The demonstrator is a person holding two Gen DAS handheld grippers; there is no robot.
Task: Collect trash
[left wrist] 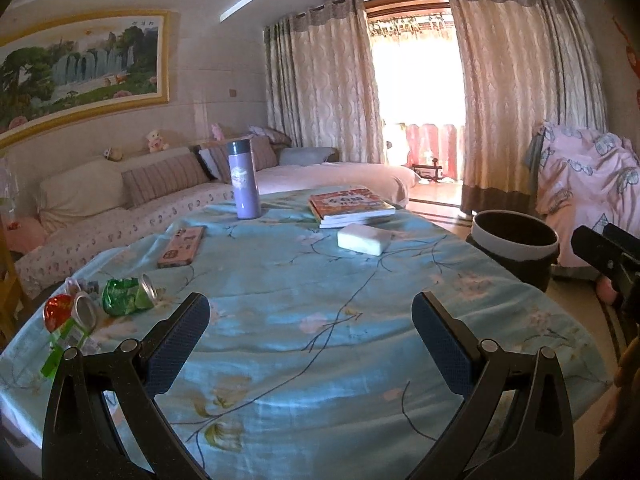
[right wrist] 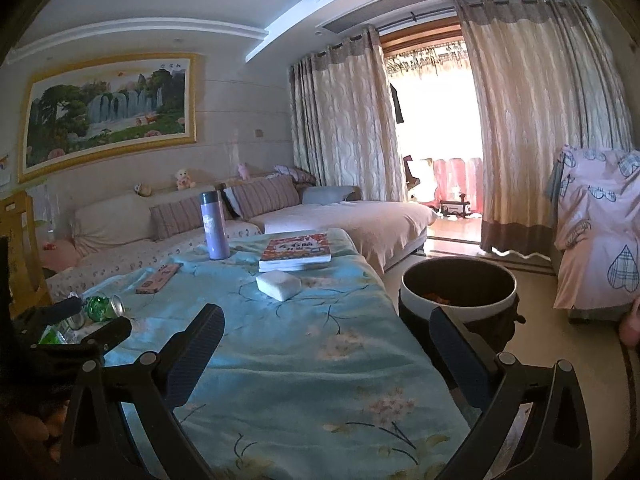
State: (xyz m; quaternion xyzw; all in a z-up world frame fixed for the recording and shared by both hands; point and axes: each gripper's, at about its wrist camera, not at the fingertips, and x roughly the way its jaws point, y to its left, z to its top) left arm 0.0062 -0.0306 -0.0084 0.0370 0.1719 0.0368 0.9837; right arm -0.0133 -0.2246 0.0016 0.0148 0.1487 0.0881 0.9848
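Observation:
A crushed green can [left wrist: 127,296] lies at the table's left edge, with a crushed red can [left wrist: 66,312] and a green wrapper [left wrist: 64,344] beside it. The green can also shows in the right wrist view [right wrist: 105,307]. A dark trash bin with a white rim [left wrist: 514,246] stands on the floor off the table's right side; it also shows in the right wrist view [right wrist: 458,294], holding something orange. My left gripper [left wrist: 310,320] is open and empty over the near table, right of the cans. My right gripper [right wrist: 326,328] is open and empty near the table's right edge.
The table has a blue floral cloth [left wrist: 304,280]. On it are a purple flask [left wrist: 242,180], a pink phone [left wrist: 181,247], a stack of books [left wrist: 351,205] and a white tissue pack [left wrist: 364,239]. A sofa [left wrist: 120,204] runs behind. A covered chair [right wrist: 600,232] stands at right.

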